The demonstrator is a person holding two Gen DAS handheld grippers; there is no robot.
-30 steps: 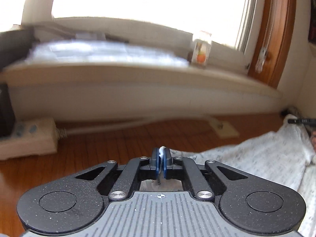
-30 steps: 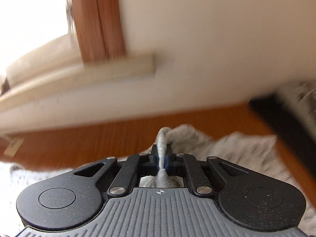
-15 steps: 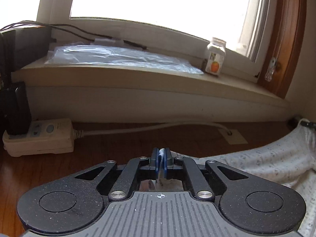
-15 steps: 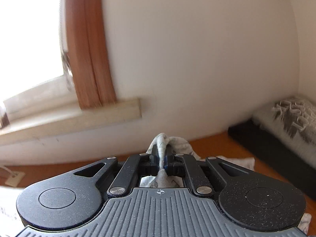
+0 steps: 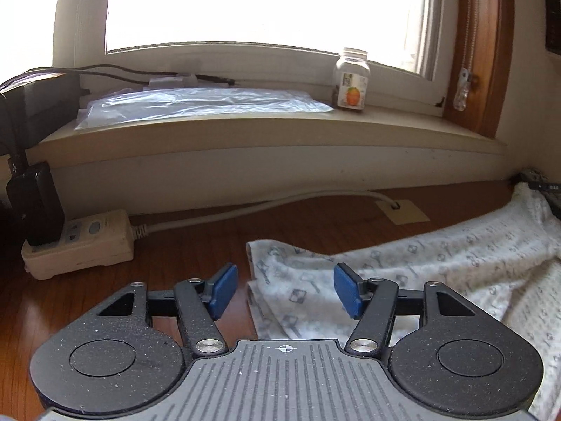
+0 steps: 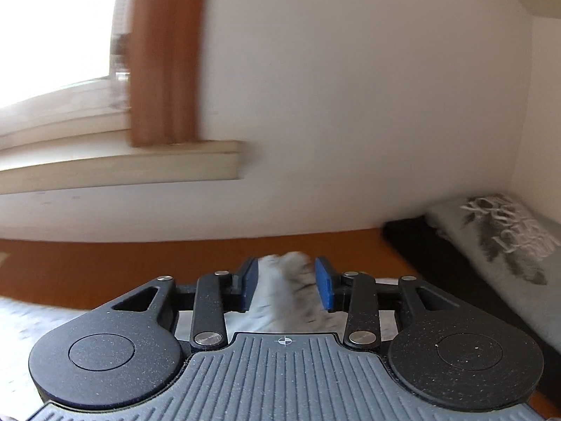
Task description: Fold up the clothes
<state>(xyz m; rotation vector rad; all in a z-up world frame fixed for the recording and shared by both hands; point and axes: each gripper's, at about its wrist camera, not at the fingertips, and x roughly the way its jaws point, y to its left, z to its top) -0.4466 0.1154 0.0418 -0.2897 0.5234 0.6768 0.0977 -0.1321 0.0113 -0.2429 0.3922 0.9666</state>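
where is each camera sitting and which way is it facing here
Left wrist: sits on the left gripper, looking along its open jaws over the patterned garment on the wooden floor toward the windowsill and power strip; only the gripper shows.
Right wrist: sits on the right gripper, facing the white wall, jaws just opening around bunched cloth; only the gripper shows.
Shared: the garment, floor and windowsill.

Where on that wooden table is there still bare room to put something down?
Bare wood lies between the cream power strip and the white patterned garment, below the white cable. The right side is crowded by the garment; the windowsill holds a plastic sheet and jar.
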